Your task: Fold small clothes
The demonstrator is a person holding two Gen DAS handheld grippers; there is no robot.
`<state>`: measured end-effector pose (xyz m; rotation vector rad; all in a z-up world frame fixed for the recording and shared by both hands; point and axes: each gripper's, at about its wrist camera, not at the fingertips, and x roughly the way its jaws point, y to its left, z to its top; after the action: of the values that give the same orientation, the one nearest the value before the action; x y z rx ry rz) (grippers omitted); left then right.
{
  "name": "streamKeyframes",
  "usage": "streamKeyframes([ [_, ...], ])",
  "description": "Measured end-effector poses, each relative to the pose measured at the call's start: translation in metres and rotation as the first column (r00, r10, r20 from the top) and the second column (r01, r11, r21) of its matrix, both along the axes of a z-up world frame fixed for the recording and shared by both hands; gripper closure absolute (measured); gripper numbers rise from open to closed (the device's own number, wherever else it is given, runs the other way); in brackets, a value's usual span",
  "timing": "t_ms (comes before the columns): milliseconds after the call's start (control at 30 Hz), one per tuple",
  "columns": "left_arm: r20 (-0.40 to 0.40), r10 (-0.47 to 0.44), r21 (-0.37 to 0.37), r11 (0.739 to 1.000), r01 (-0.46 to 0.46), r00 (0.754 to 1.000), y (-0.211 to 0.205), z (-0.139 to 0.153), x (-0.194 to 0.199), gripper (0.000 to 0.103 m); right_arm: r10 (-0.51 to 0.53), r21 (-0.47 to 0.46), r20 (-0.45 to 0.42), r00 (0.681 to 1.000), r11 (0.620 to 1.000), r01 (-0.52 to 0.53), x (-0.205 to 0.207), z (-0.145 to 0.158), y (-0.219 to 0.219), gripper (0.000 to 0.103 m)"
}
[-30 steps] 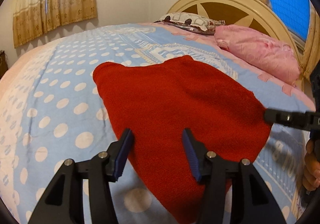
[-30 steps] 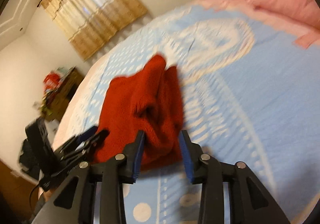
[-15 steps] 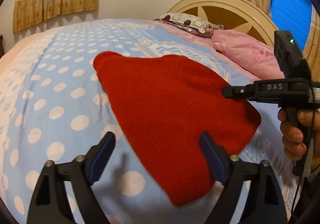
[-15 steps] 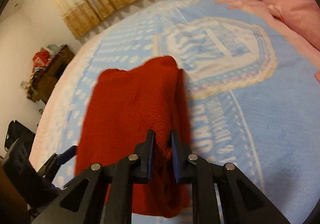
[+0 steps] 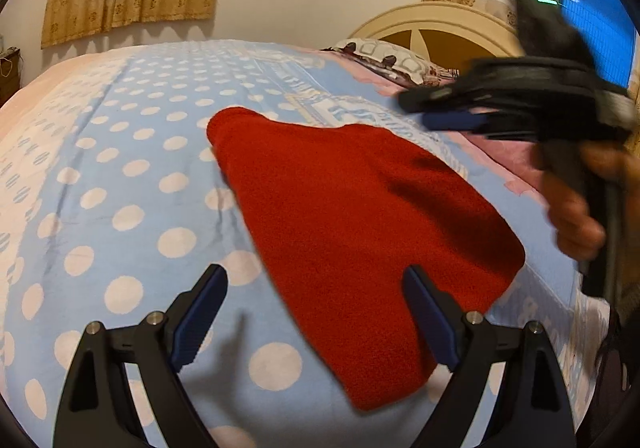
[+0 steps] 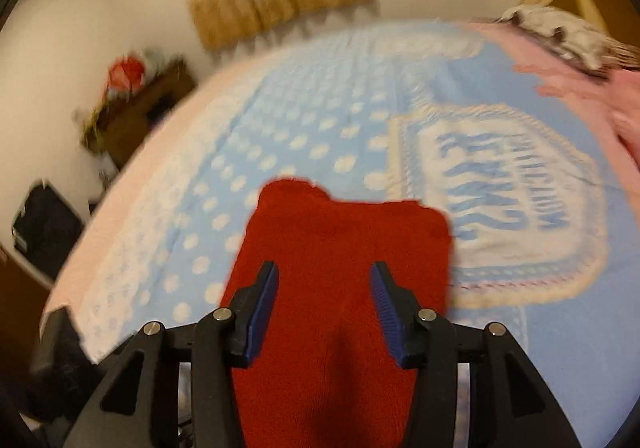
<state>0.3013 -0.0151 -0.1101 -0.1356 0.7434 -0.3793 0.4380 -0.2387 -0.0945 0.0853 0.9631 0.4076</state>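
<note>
1. Bed cover [image 5: 120, 175]: light blue with white dots and a pale pink border, it fills most of both views. A large printed emblem with lettering lies toward the headboard; in the blurred right wrist view that lettering cannot be read.
2. Red garment [image 5: 352, 232]: a plain red knitted piece lying flat on the bed cover, in the middle of the bed. It is folded into a long, smooth shape with a rounded far end and a broader near part. Its long axis runs from the near right to the far left in the left wrist view, and straight away from the camera in the right wrist view [image 6: 336, 288]. Its near end is cut off there by the lower frame edge, and which kind of garment it is cannot be made out.
3. Left gripper [image 5: 316, 320]: jaws spread wide, having just been opening. It is above the near edge of the red garment and the pads do not press on it.
4. Right gripper [image 6: 324, 312]: jaws parted about halfway, having just been opening. The red garment shows between them without being pinched. In the left wrist view the same gripper [image 5: 452, 115] is blurred, held by a hand [image 5: 580, 215] at the right edge.
</note>
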Motion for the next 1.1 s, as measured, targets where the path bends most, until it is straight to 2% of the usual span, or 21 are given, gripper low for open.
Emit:
streamKeyframes([
  [67, -0.007, -0.003, 0.011, 1.000, 0.003, 1.000, -0.002, -0.002, -0.001, 0.004, -0.031, -0.039, -0.079, 0.996, 0.999, 0.028, 0.019, -0.023, -0.003, 0.054],
  [167, -0.025, -0.030, 0.028, 0.999, 0.031, 0.999, -0.008, -0.010, 0.001, 0.004, -0.100, -0.079, -0.147, 0.984, 0.993, 0.089, 0.042, -0.054, -0.021, 0.054],
  [267, -0.051, -0.043, 0.040, 0.998, 0.045, 0.998, -0.010, -0.015, 0.005, 0.003, -0.126, 0.013, -0.149, 0.981, 0.992, 0.129, 0.044, -0.060, -0.041, 0.054],
  [333, -0.056, -0.037, 0.040, 0.998, 0.039, 0.998, -0.009, -0.015, 0.006, 0.001, -0.121, 0.018, -0.130, 0.984, 0.992, 0.124, 0.038, -0.056, -0.043, 0.054],
  [433, -0.064, -0.027, 0.043, 0.999, 0.030, 0.998, -0.009, -0.017, 0.007, 0.000, -0.158, 0.018, -0.031, 0.987, 0.987, 0.159, 0.012, -0.032, -0.041, 0.054],
  [533, -0.073, -0.027, 0.043, 0.999, 0.030, 0.997, -0.009, -0.018, 0.008, 0.000, -0.093, 0.059, 0.039, 0.995, 0.994, 0.091, -0.026, -0.012, -0.033, 0.054],
  [600, -0.077, -0.028, 0.046, 0.998, 0.032, 0.997, -0.010, -0.019, 0.007, 0.000, -0.022, 0.018, 0.075, 0.997, 1.000, 0.021, -0.053, -0.010, -0.020, 0.054],
  [700, -0.083, -0.027, 0.049, 0.998, 0.032, 0.996, -0.011, -0.020, 0.007, 0.000, 0.045, -0.057, 0.075, 0.996, 0.998, -0.041, -0.074, -0.021, -0.008, 0.054],
  [767, -0.088, -0.028, 0.046, 0.998, 0.032, 0.996, -0.011, -0.020, 0.008, 0.000, 0.044, -0.090, 0.075, 0.996, 0.995, -0.037, -0.078, -0.031, -0.012, 0.054],
  [933, -0.101, -0.035, 0.040, 0.998, 0.039, 0.994, -0.012, -0.021, 0.009, 0.000, 0.034, -0.073, 0.059, 0.998, 0.997, -0.030, -0.077, -0.039, -0.022, 0.054],
  [1100, -0.064, -0.024, 0.059, 0.998, 0.028, 0.998, -0.012, -0.007, 0.006, 0.000, 0.021, -0.069, 0.061, 0.998, 0.997, -0.017, -0.072, -0.044, -0.027, 0.054],
])
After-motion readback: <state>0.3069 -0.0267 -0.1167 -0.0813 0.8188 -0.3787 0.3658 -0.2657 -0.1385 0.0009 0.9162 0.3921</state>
